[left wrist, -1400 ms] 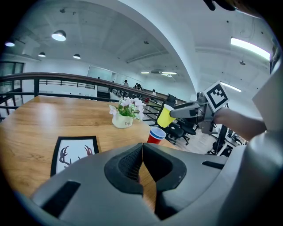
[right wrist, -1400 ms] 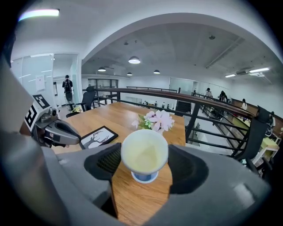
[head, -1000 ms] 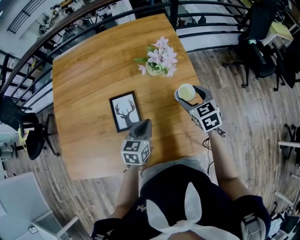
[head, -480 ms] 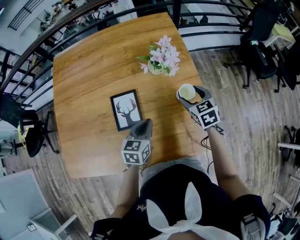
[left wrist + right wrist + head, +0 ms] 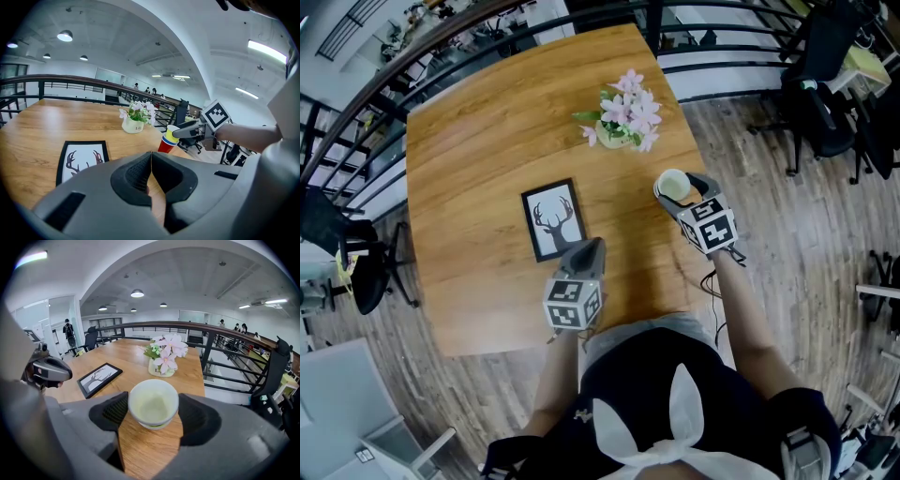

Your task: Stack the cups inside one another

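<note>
Fingers [image 5: 112, 413] of the right gripper [image 5: 674, 187] pinch a stack of cups [image 5: 168, 139] at its top rim, one pad tight on either side. That gripper's own view shows only the pale inside of the top cup. The left gripper view gives the side instead — yellow over a blue band over red, nested. The head view places the stack at the right edge of the table [image 5: 478, 141], nearer than the flower pot [image 5: 619, 131]; no view shows whether its base touches the wood. Toward the near edge the left gripper [image 5: 151, 155] has its fingers [image 5: 133, 171] pressed together on nothing — just beside the framed deer picture [image 5: 553, 219].
</note>
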Available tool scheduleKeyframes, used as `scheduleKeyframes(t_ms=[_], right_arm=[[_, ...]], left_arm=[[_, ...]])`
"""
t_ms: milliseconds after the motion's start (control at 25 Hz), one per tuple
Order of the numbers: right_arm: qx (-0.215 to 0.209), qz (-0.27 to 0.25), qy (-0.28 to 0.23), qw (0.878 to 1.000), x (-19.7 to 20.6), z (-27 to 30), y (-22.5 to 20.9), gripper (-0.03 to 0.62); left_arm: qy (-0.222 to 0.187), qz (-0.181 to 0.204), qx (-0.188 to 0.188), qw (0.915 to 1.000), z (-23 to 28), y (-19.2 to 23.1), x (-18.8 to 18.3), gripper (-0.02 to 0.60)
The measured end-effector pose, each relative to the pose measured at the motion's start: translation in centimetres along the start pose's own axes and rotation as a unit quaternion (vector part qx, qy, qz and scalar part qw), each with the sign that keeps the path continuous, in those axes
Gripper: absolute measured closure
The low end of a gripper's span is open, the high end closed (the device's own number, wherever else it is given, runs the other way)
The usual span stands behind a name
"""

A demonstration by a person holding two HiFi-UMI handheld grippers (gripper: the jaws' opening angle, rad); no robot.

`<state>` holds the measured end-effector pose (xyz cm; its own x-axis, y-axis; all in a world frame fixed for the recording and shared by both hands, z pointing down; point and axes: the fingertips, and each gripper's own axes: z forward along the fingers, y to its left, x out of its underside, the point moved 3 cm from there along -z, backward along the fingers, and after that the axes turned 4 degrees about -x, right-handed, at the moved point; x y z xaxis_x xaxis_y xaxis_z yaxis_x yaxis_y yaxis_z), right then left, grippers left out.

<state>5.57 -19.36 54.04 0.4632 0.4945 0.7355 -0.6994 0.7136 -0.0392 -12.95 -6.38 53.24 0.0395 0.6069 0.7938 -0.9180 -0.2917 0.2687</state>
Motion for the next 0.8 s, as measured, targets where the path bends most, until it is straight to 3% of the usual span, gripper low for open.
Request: scheduleKeyframes(t_ms=[800], right_arm=[[-0.003, -0.004, -0.012, 1.0, -0.82, -0.53, 0.67, 0.249]], left_arm=[[-0.002, 0.0, 0.003, 1.0, -0.09, 0.1, -0.03, 0.563]])
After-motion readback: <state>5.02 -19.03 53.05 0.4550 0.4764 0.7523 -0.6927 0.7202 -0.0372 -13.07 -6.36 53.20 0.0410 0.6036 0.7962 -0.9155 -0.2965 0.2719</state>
